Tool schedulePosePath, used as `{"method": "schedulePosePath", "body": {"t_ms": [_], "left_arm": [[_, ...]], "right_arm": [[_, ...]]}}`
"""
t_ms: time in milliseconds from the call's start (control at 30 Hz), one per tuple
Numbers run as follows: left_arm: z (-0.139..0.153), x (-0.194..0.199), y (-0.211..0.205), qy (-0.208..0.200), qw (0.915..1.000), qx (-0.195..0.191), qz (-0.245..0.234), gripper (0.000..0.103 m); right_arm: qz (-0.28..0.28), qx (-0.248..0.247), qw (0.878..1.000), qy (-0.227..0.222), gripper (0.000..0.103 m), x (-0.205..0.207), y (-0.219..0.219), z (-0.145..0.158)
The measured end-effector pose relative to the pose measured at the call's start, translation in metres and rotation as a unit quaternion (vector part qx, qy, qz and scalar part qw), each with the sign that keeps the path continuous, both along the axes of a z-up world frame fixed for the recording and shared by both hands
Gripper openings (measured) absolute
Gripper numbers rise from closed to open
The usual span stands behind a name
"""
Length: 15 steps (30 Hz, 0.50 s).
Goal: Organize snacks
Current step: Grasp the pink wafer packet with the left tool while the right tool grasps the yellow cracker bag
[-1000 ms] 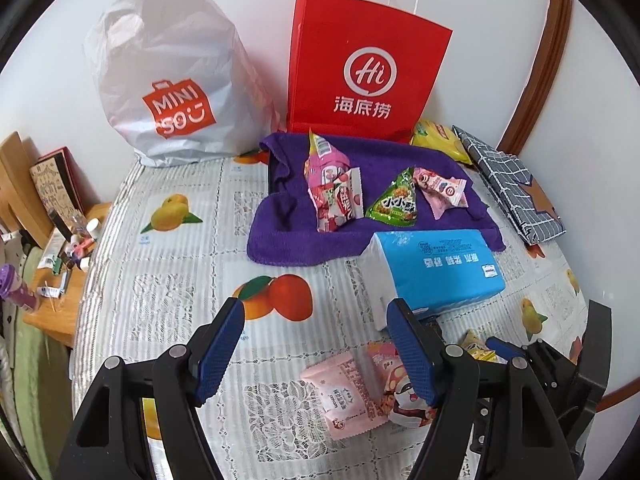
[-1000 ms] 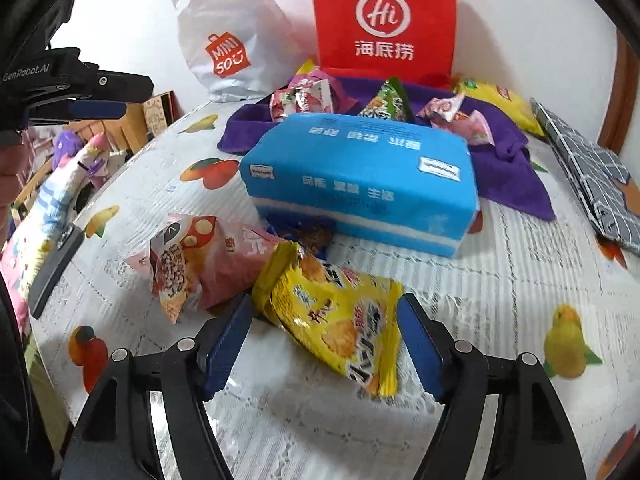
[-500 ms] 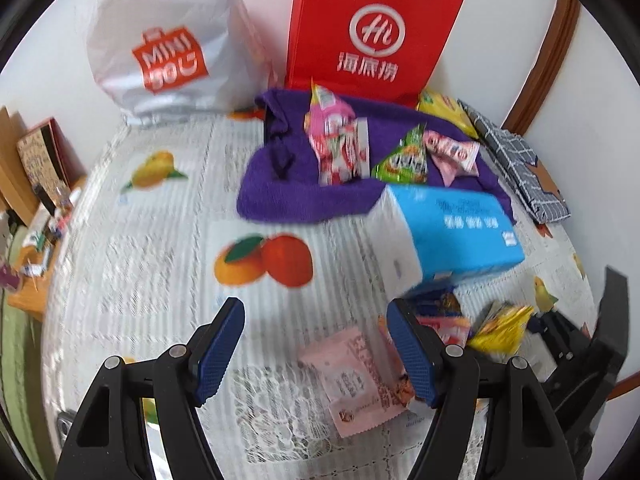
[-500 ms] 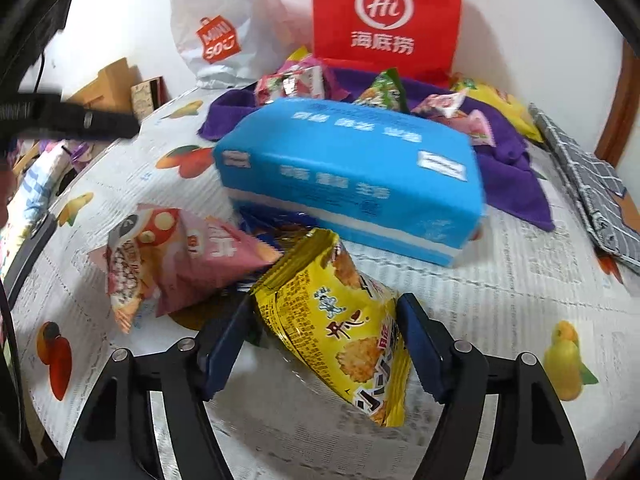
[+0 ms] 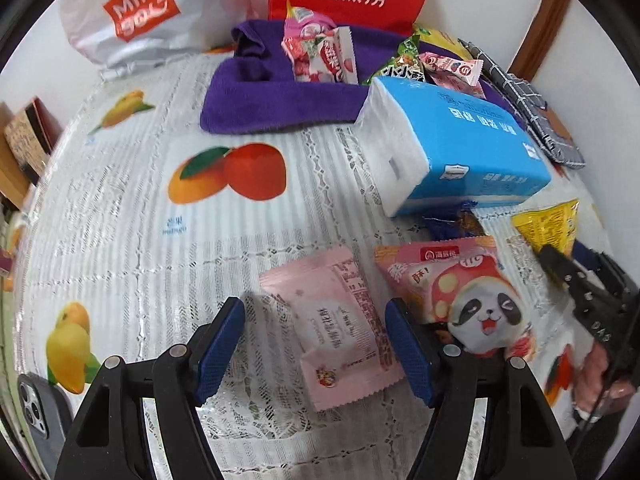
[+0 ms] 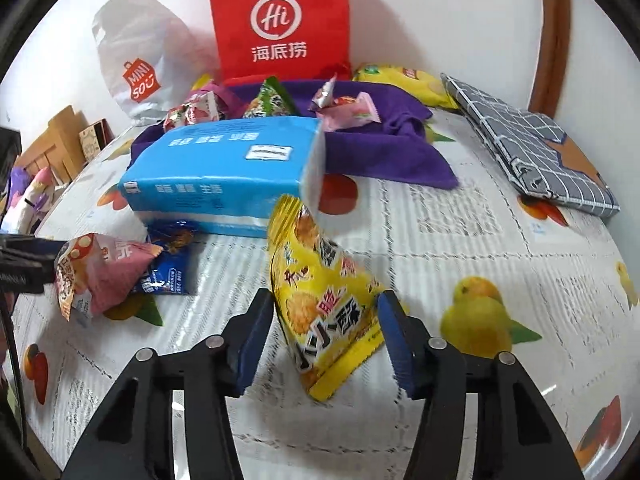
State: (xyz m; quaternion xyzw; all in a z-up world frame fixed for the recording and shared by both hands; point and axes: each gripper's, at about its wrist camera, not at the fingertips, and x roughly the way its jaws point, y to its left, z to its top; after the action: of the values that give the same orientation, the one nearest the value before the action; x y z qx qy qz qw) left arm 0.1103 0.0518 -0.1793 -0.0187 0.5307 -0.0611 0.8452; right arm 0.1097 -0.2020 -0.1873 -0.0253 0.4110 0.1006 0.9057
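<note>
Snacks, loose, on fruit-print tablecloth (image 5: 132, 240); 2 hand-held grippers at work.

Item 1: yellow packet (image 6: 324, 300). Right gripper (image 6: 326, 332) has closed in from wide to near the packet's sides; blue pads now just beside it or touching, contact on the left pad hard to tell. Compared with a second ago the packet stands tilted up off the cloth instead of lying flat, so the grasp looks begun but not plainly clamped.

Item 2: pink packet (image 5: 340, 332). Left gripper (image 5: 316, 344), jaws wide apart and empty, has swung down and forward; the packet now lies between the pads, nearer the right one, where earlier it sat ahead of them.

Item 3: panda packet (image 5: 460, 300), at 3 o'clock of the pink one, touching it.

Item 4: blue packet (image 6: 168, 268), partly under the tissue pack (image 6: 224, 172).

Item 5: purple towel (image 5: 280, 100) at 12 o'clock, holding 4 or so snacks already, before the red bag (image 6: 280, 24) and white bag (image 5: 136, 16).

Reading: both grippers are lined up on a packet each; judged destination, the towel.
</note>
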Motion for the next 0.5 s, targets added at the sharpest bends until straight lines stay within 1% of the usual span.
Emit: {"method": "schedulePosePath", "body": {"t_ms": [33,67,100,133,167,233,267,333,433,500], "left_arm": [[0.0,-0.001,-0.003,-0.003,1.0,0.005,-0.002,0.068],[0.0,-0.002,-0.005,-0.009,0.9999,0.012,-0.003,0.063],[0.0,-0.004,-0.008,-0.016,0.9996,0.021,-0.004,0.054],[0.0,-0.004,-0.009,-0.021,0.9993,0.031,-0.005,0.05],[0.001,-0.004,-0.011,-0.023,0.9989,0.039,-0.007,0.043],[0.003,-0.004,-0.009,-0.024,0.999,0.036,-0.009,0.041],[0.003,-0.002,-0.007,-0.024,0.9991,0.035,-0.005,0.04],[0.002,0.002,-0.003,-0.028,0.9985,0.046,0.001,0.039],[0.002,0.006,0.001,-0.038,0.9978,0.053,0.009,0.039],[0.001,0.006,0.003,-0.054,0.997,0.053,0.016,0.04]], "right_arm": [[0.0,0.002,1.0,0.0,0.055,-0.001,-0.001,0.0],[0.001,0.003,1.0,0.001,0.055,-0.001,-0.001,-0.001],[0.004,0.003,1.0,0.0,0.055,-0.001,0.0,0.0],[0.005,0.003,1.0,-0.002,0.055,-0.001,0.001,0.0],[0.006,0.002,1.0,-0.006,0.055,-0.002,0.001,0.002],[0.009,0.003,1.0,-0.012,0.056,-0.001,0.002,0.005],[0.009,0.004,1.0,-0.014,0.06,-0.001,0.003,0.006],[0.011,0.0,1.0,-0.019,0.063,0.002,0.004,0.008],[0.014,-0.015,0.999,-0.027,0.065,0.007,0.008,0.009],[0.016,-0.025,0.999,-0.027,0.065,0.011,0.011,0.007]]}}
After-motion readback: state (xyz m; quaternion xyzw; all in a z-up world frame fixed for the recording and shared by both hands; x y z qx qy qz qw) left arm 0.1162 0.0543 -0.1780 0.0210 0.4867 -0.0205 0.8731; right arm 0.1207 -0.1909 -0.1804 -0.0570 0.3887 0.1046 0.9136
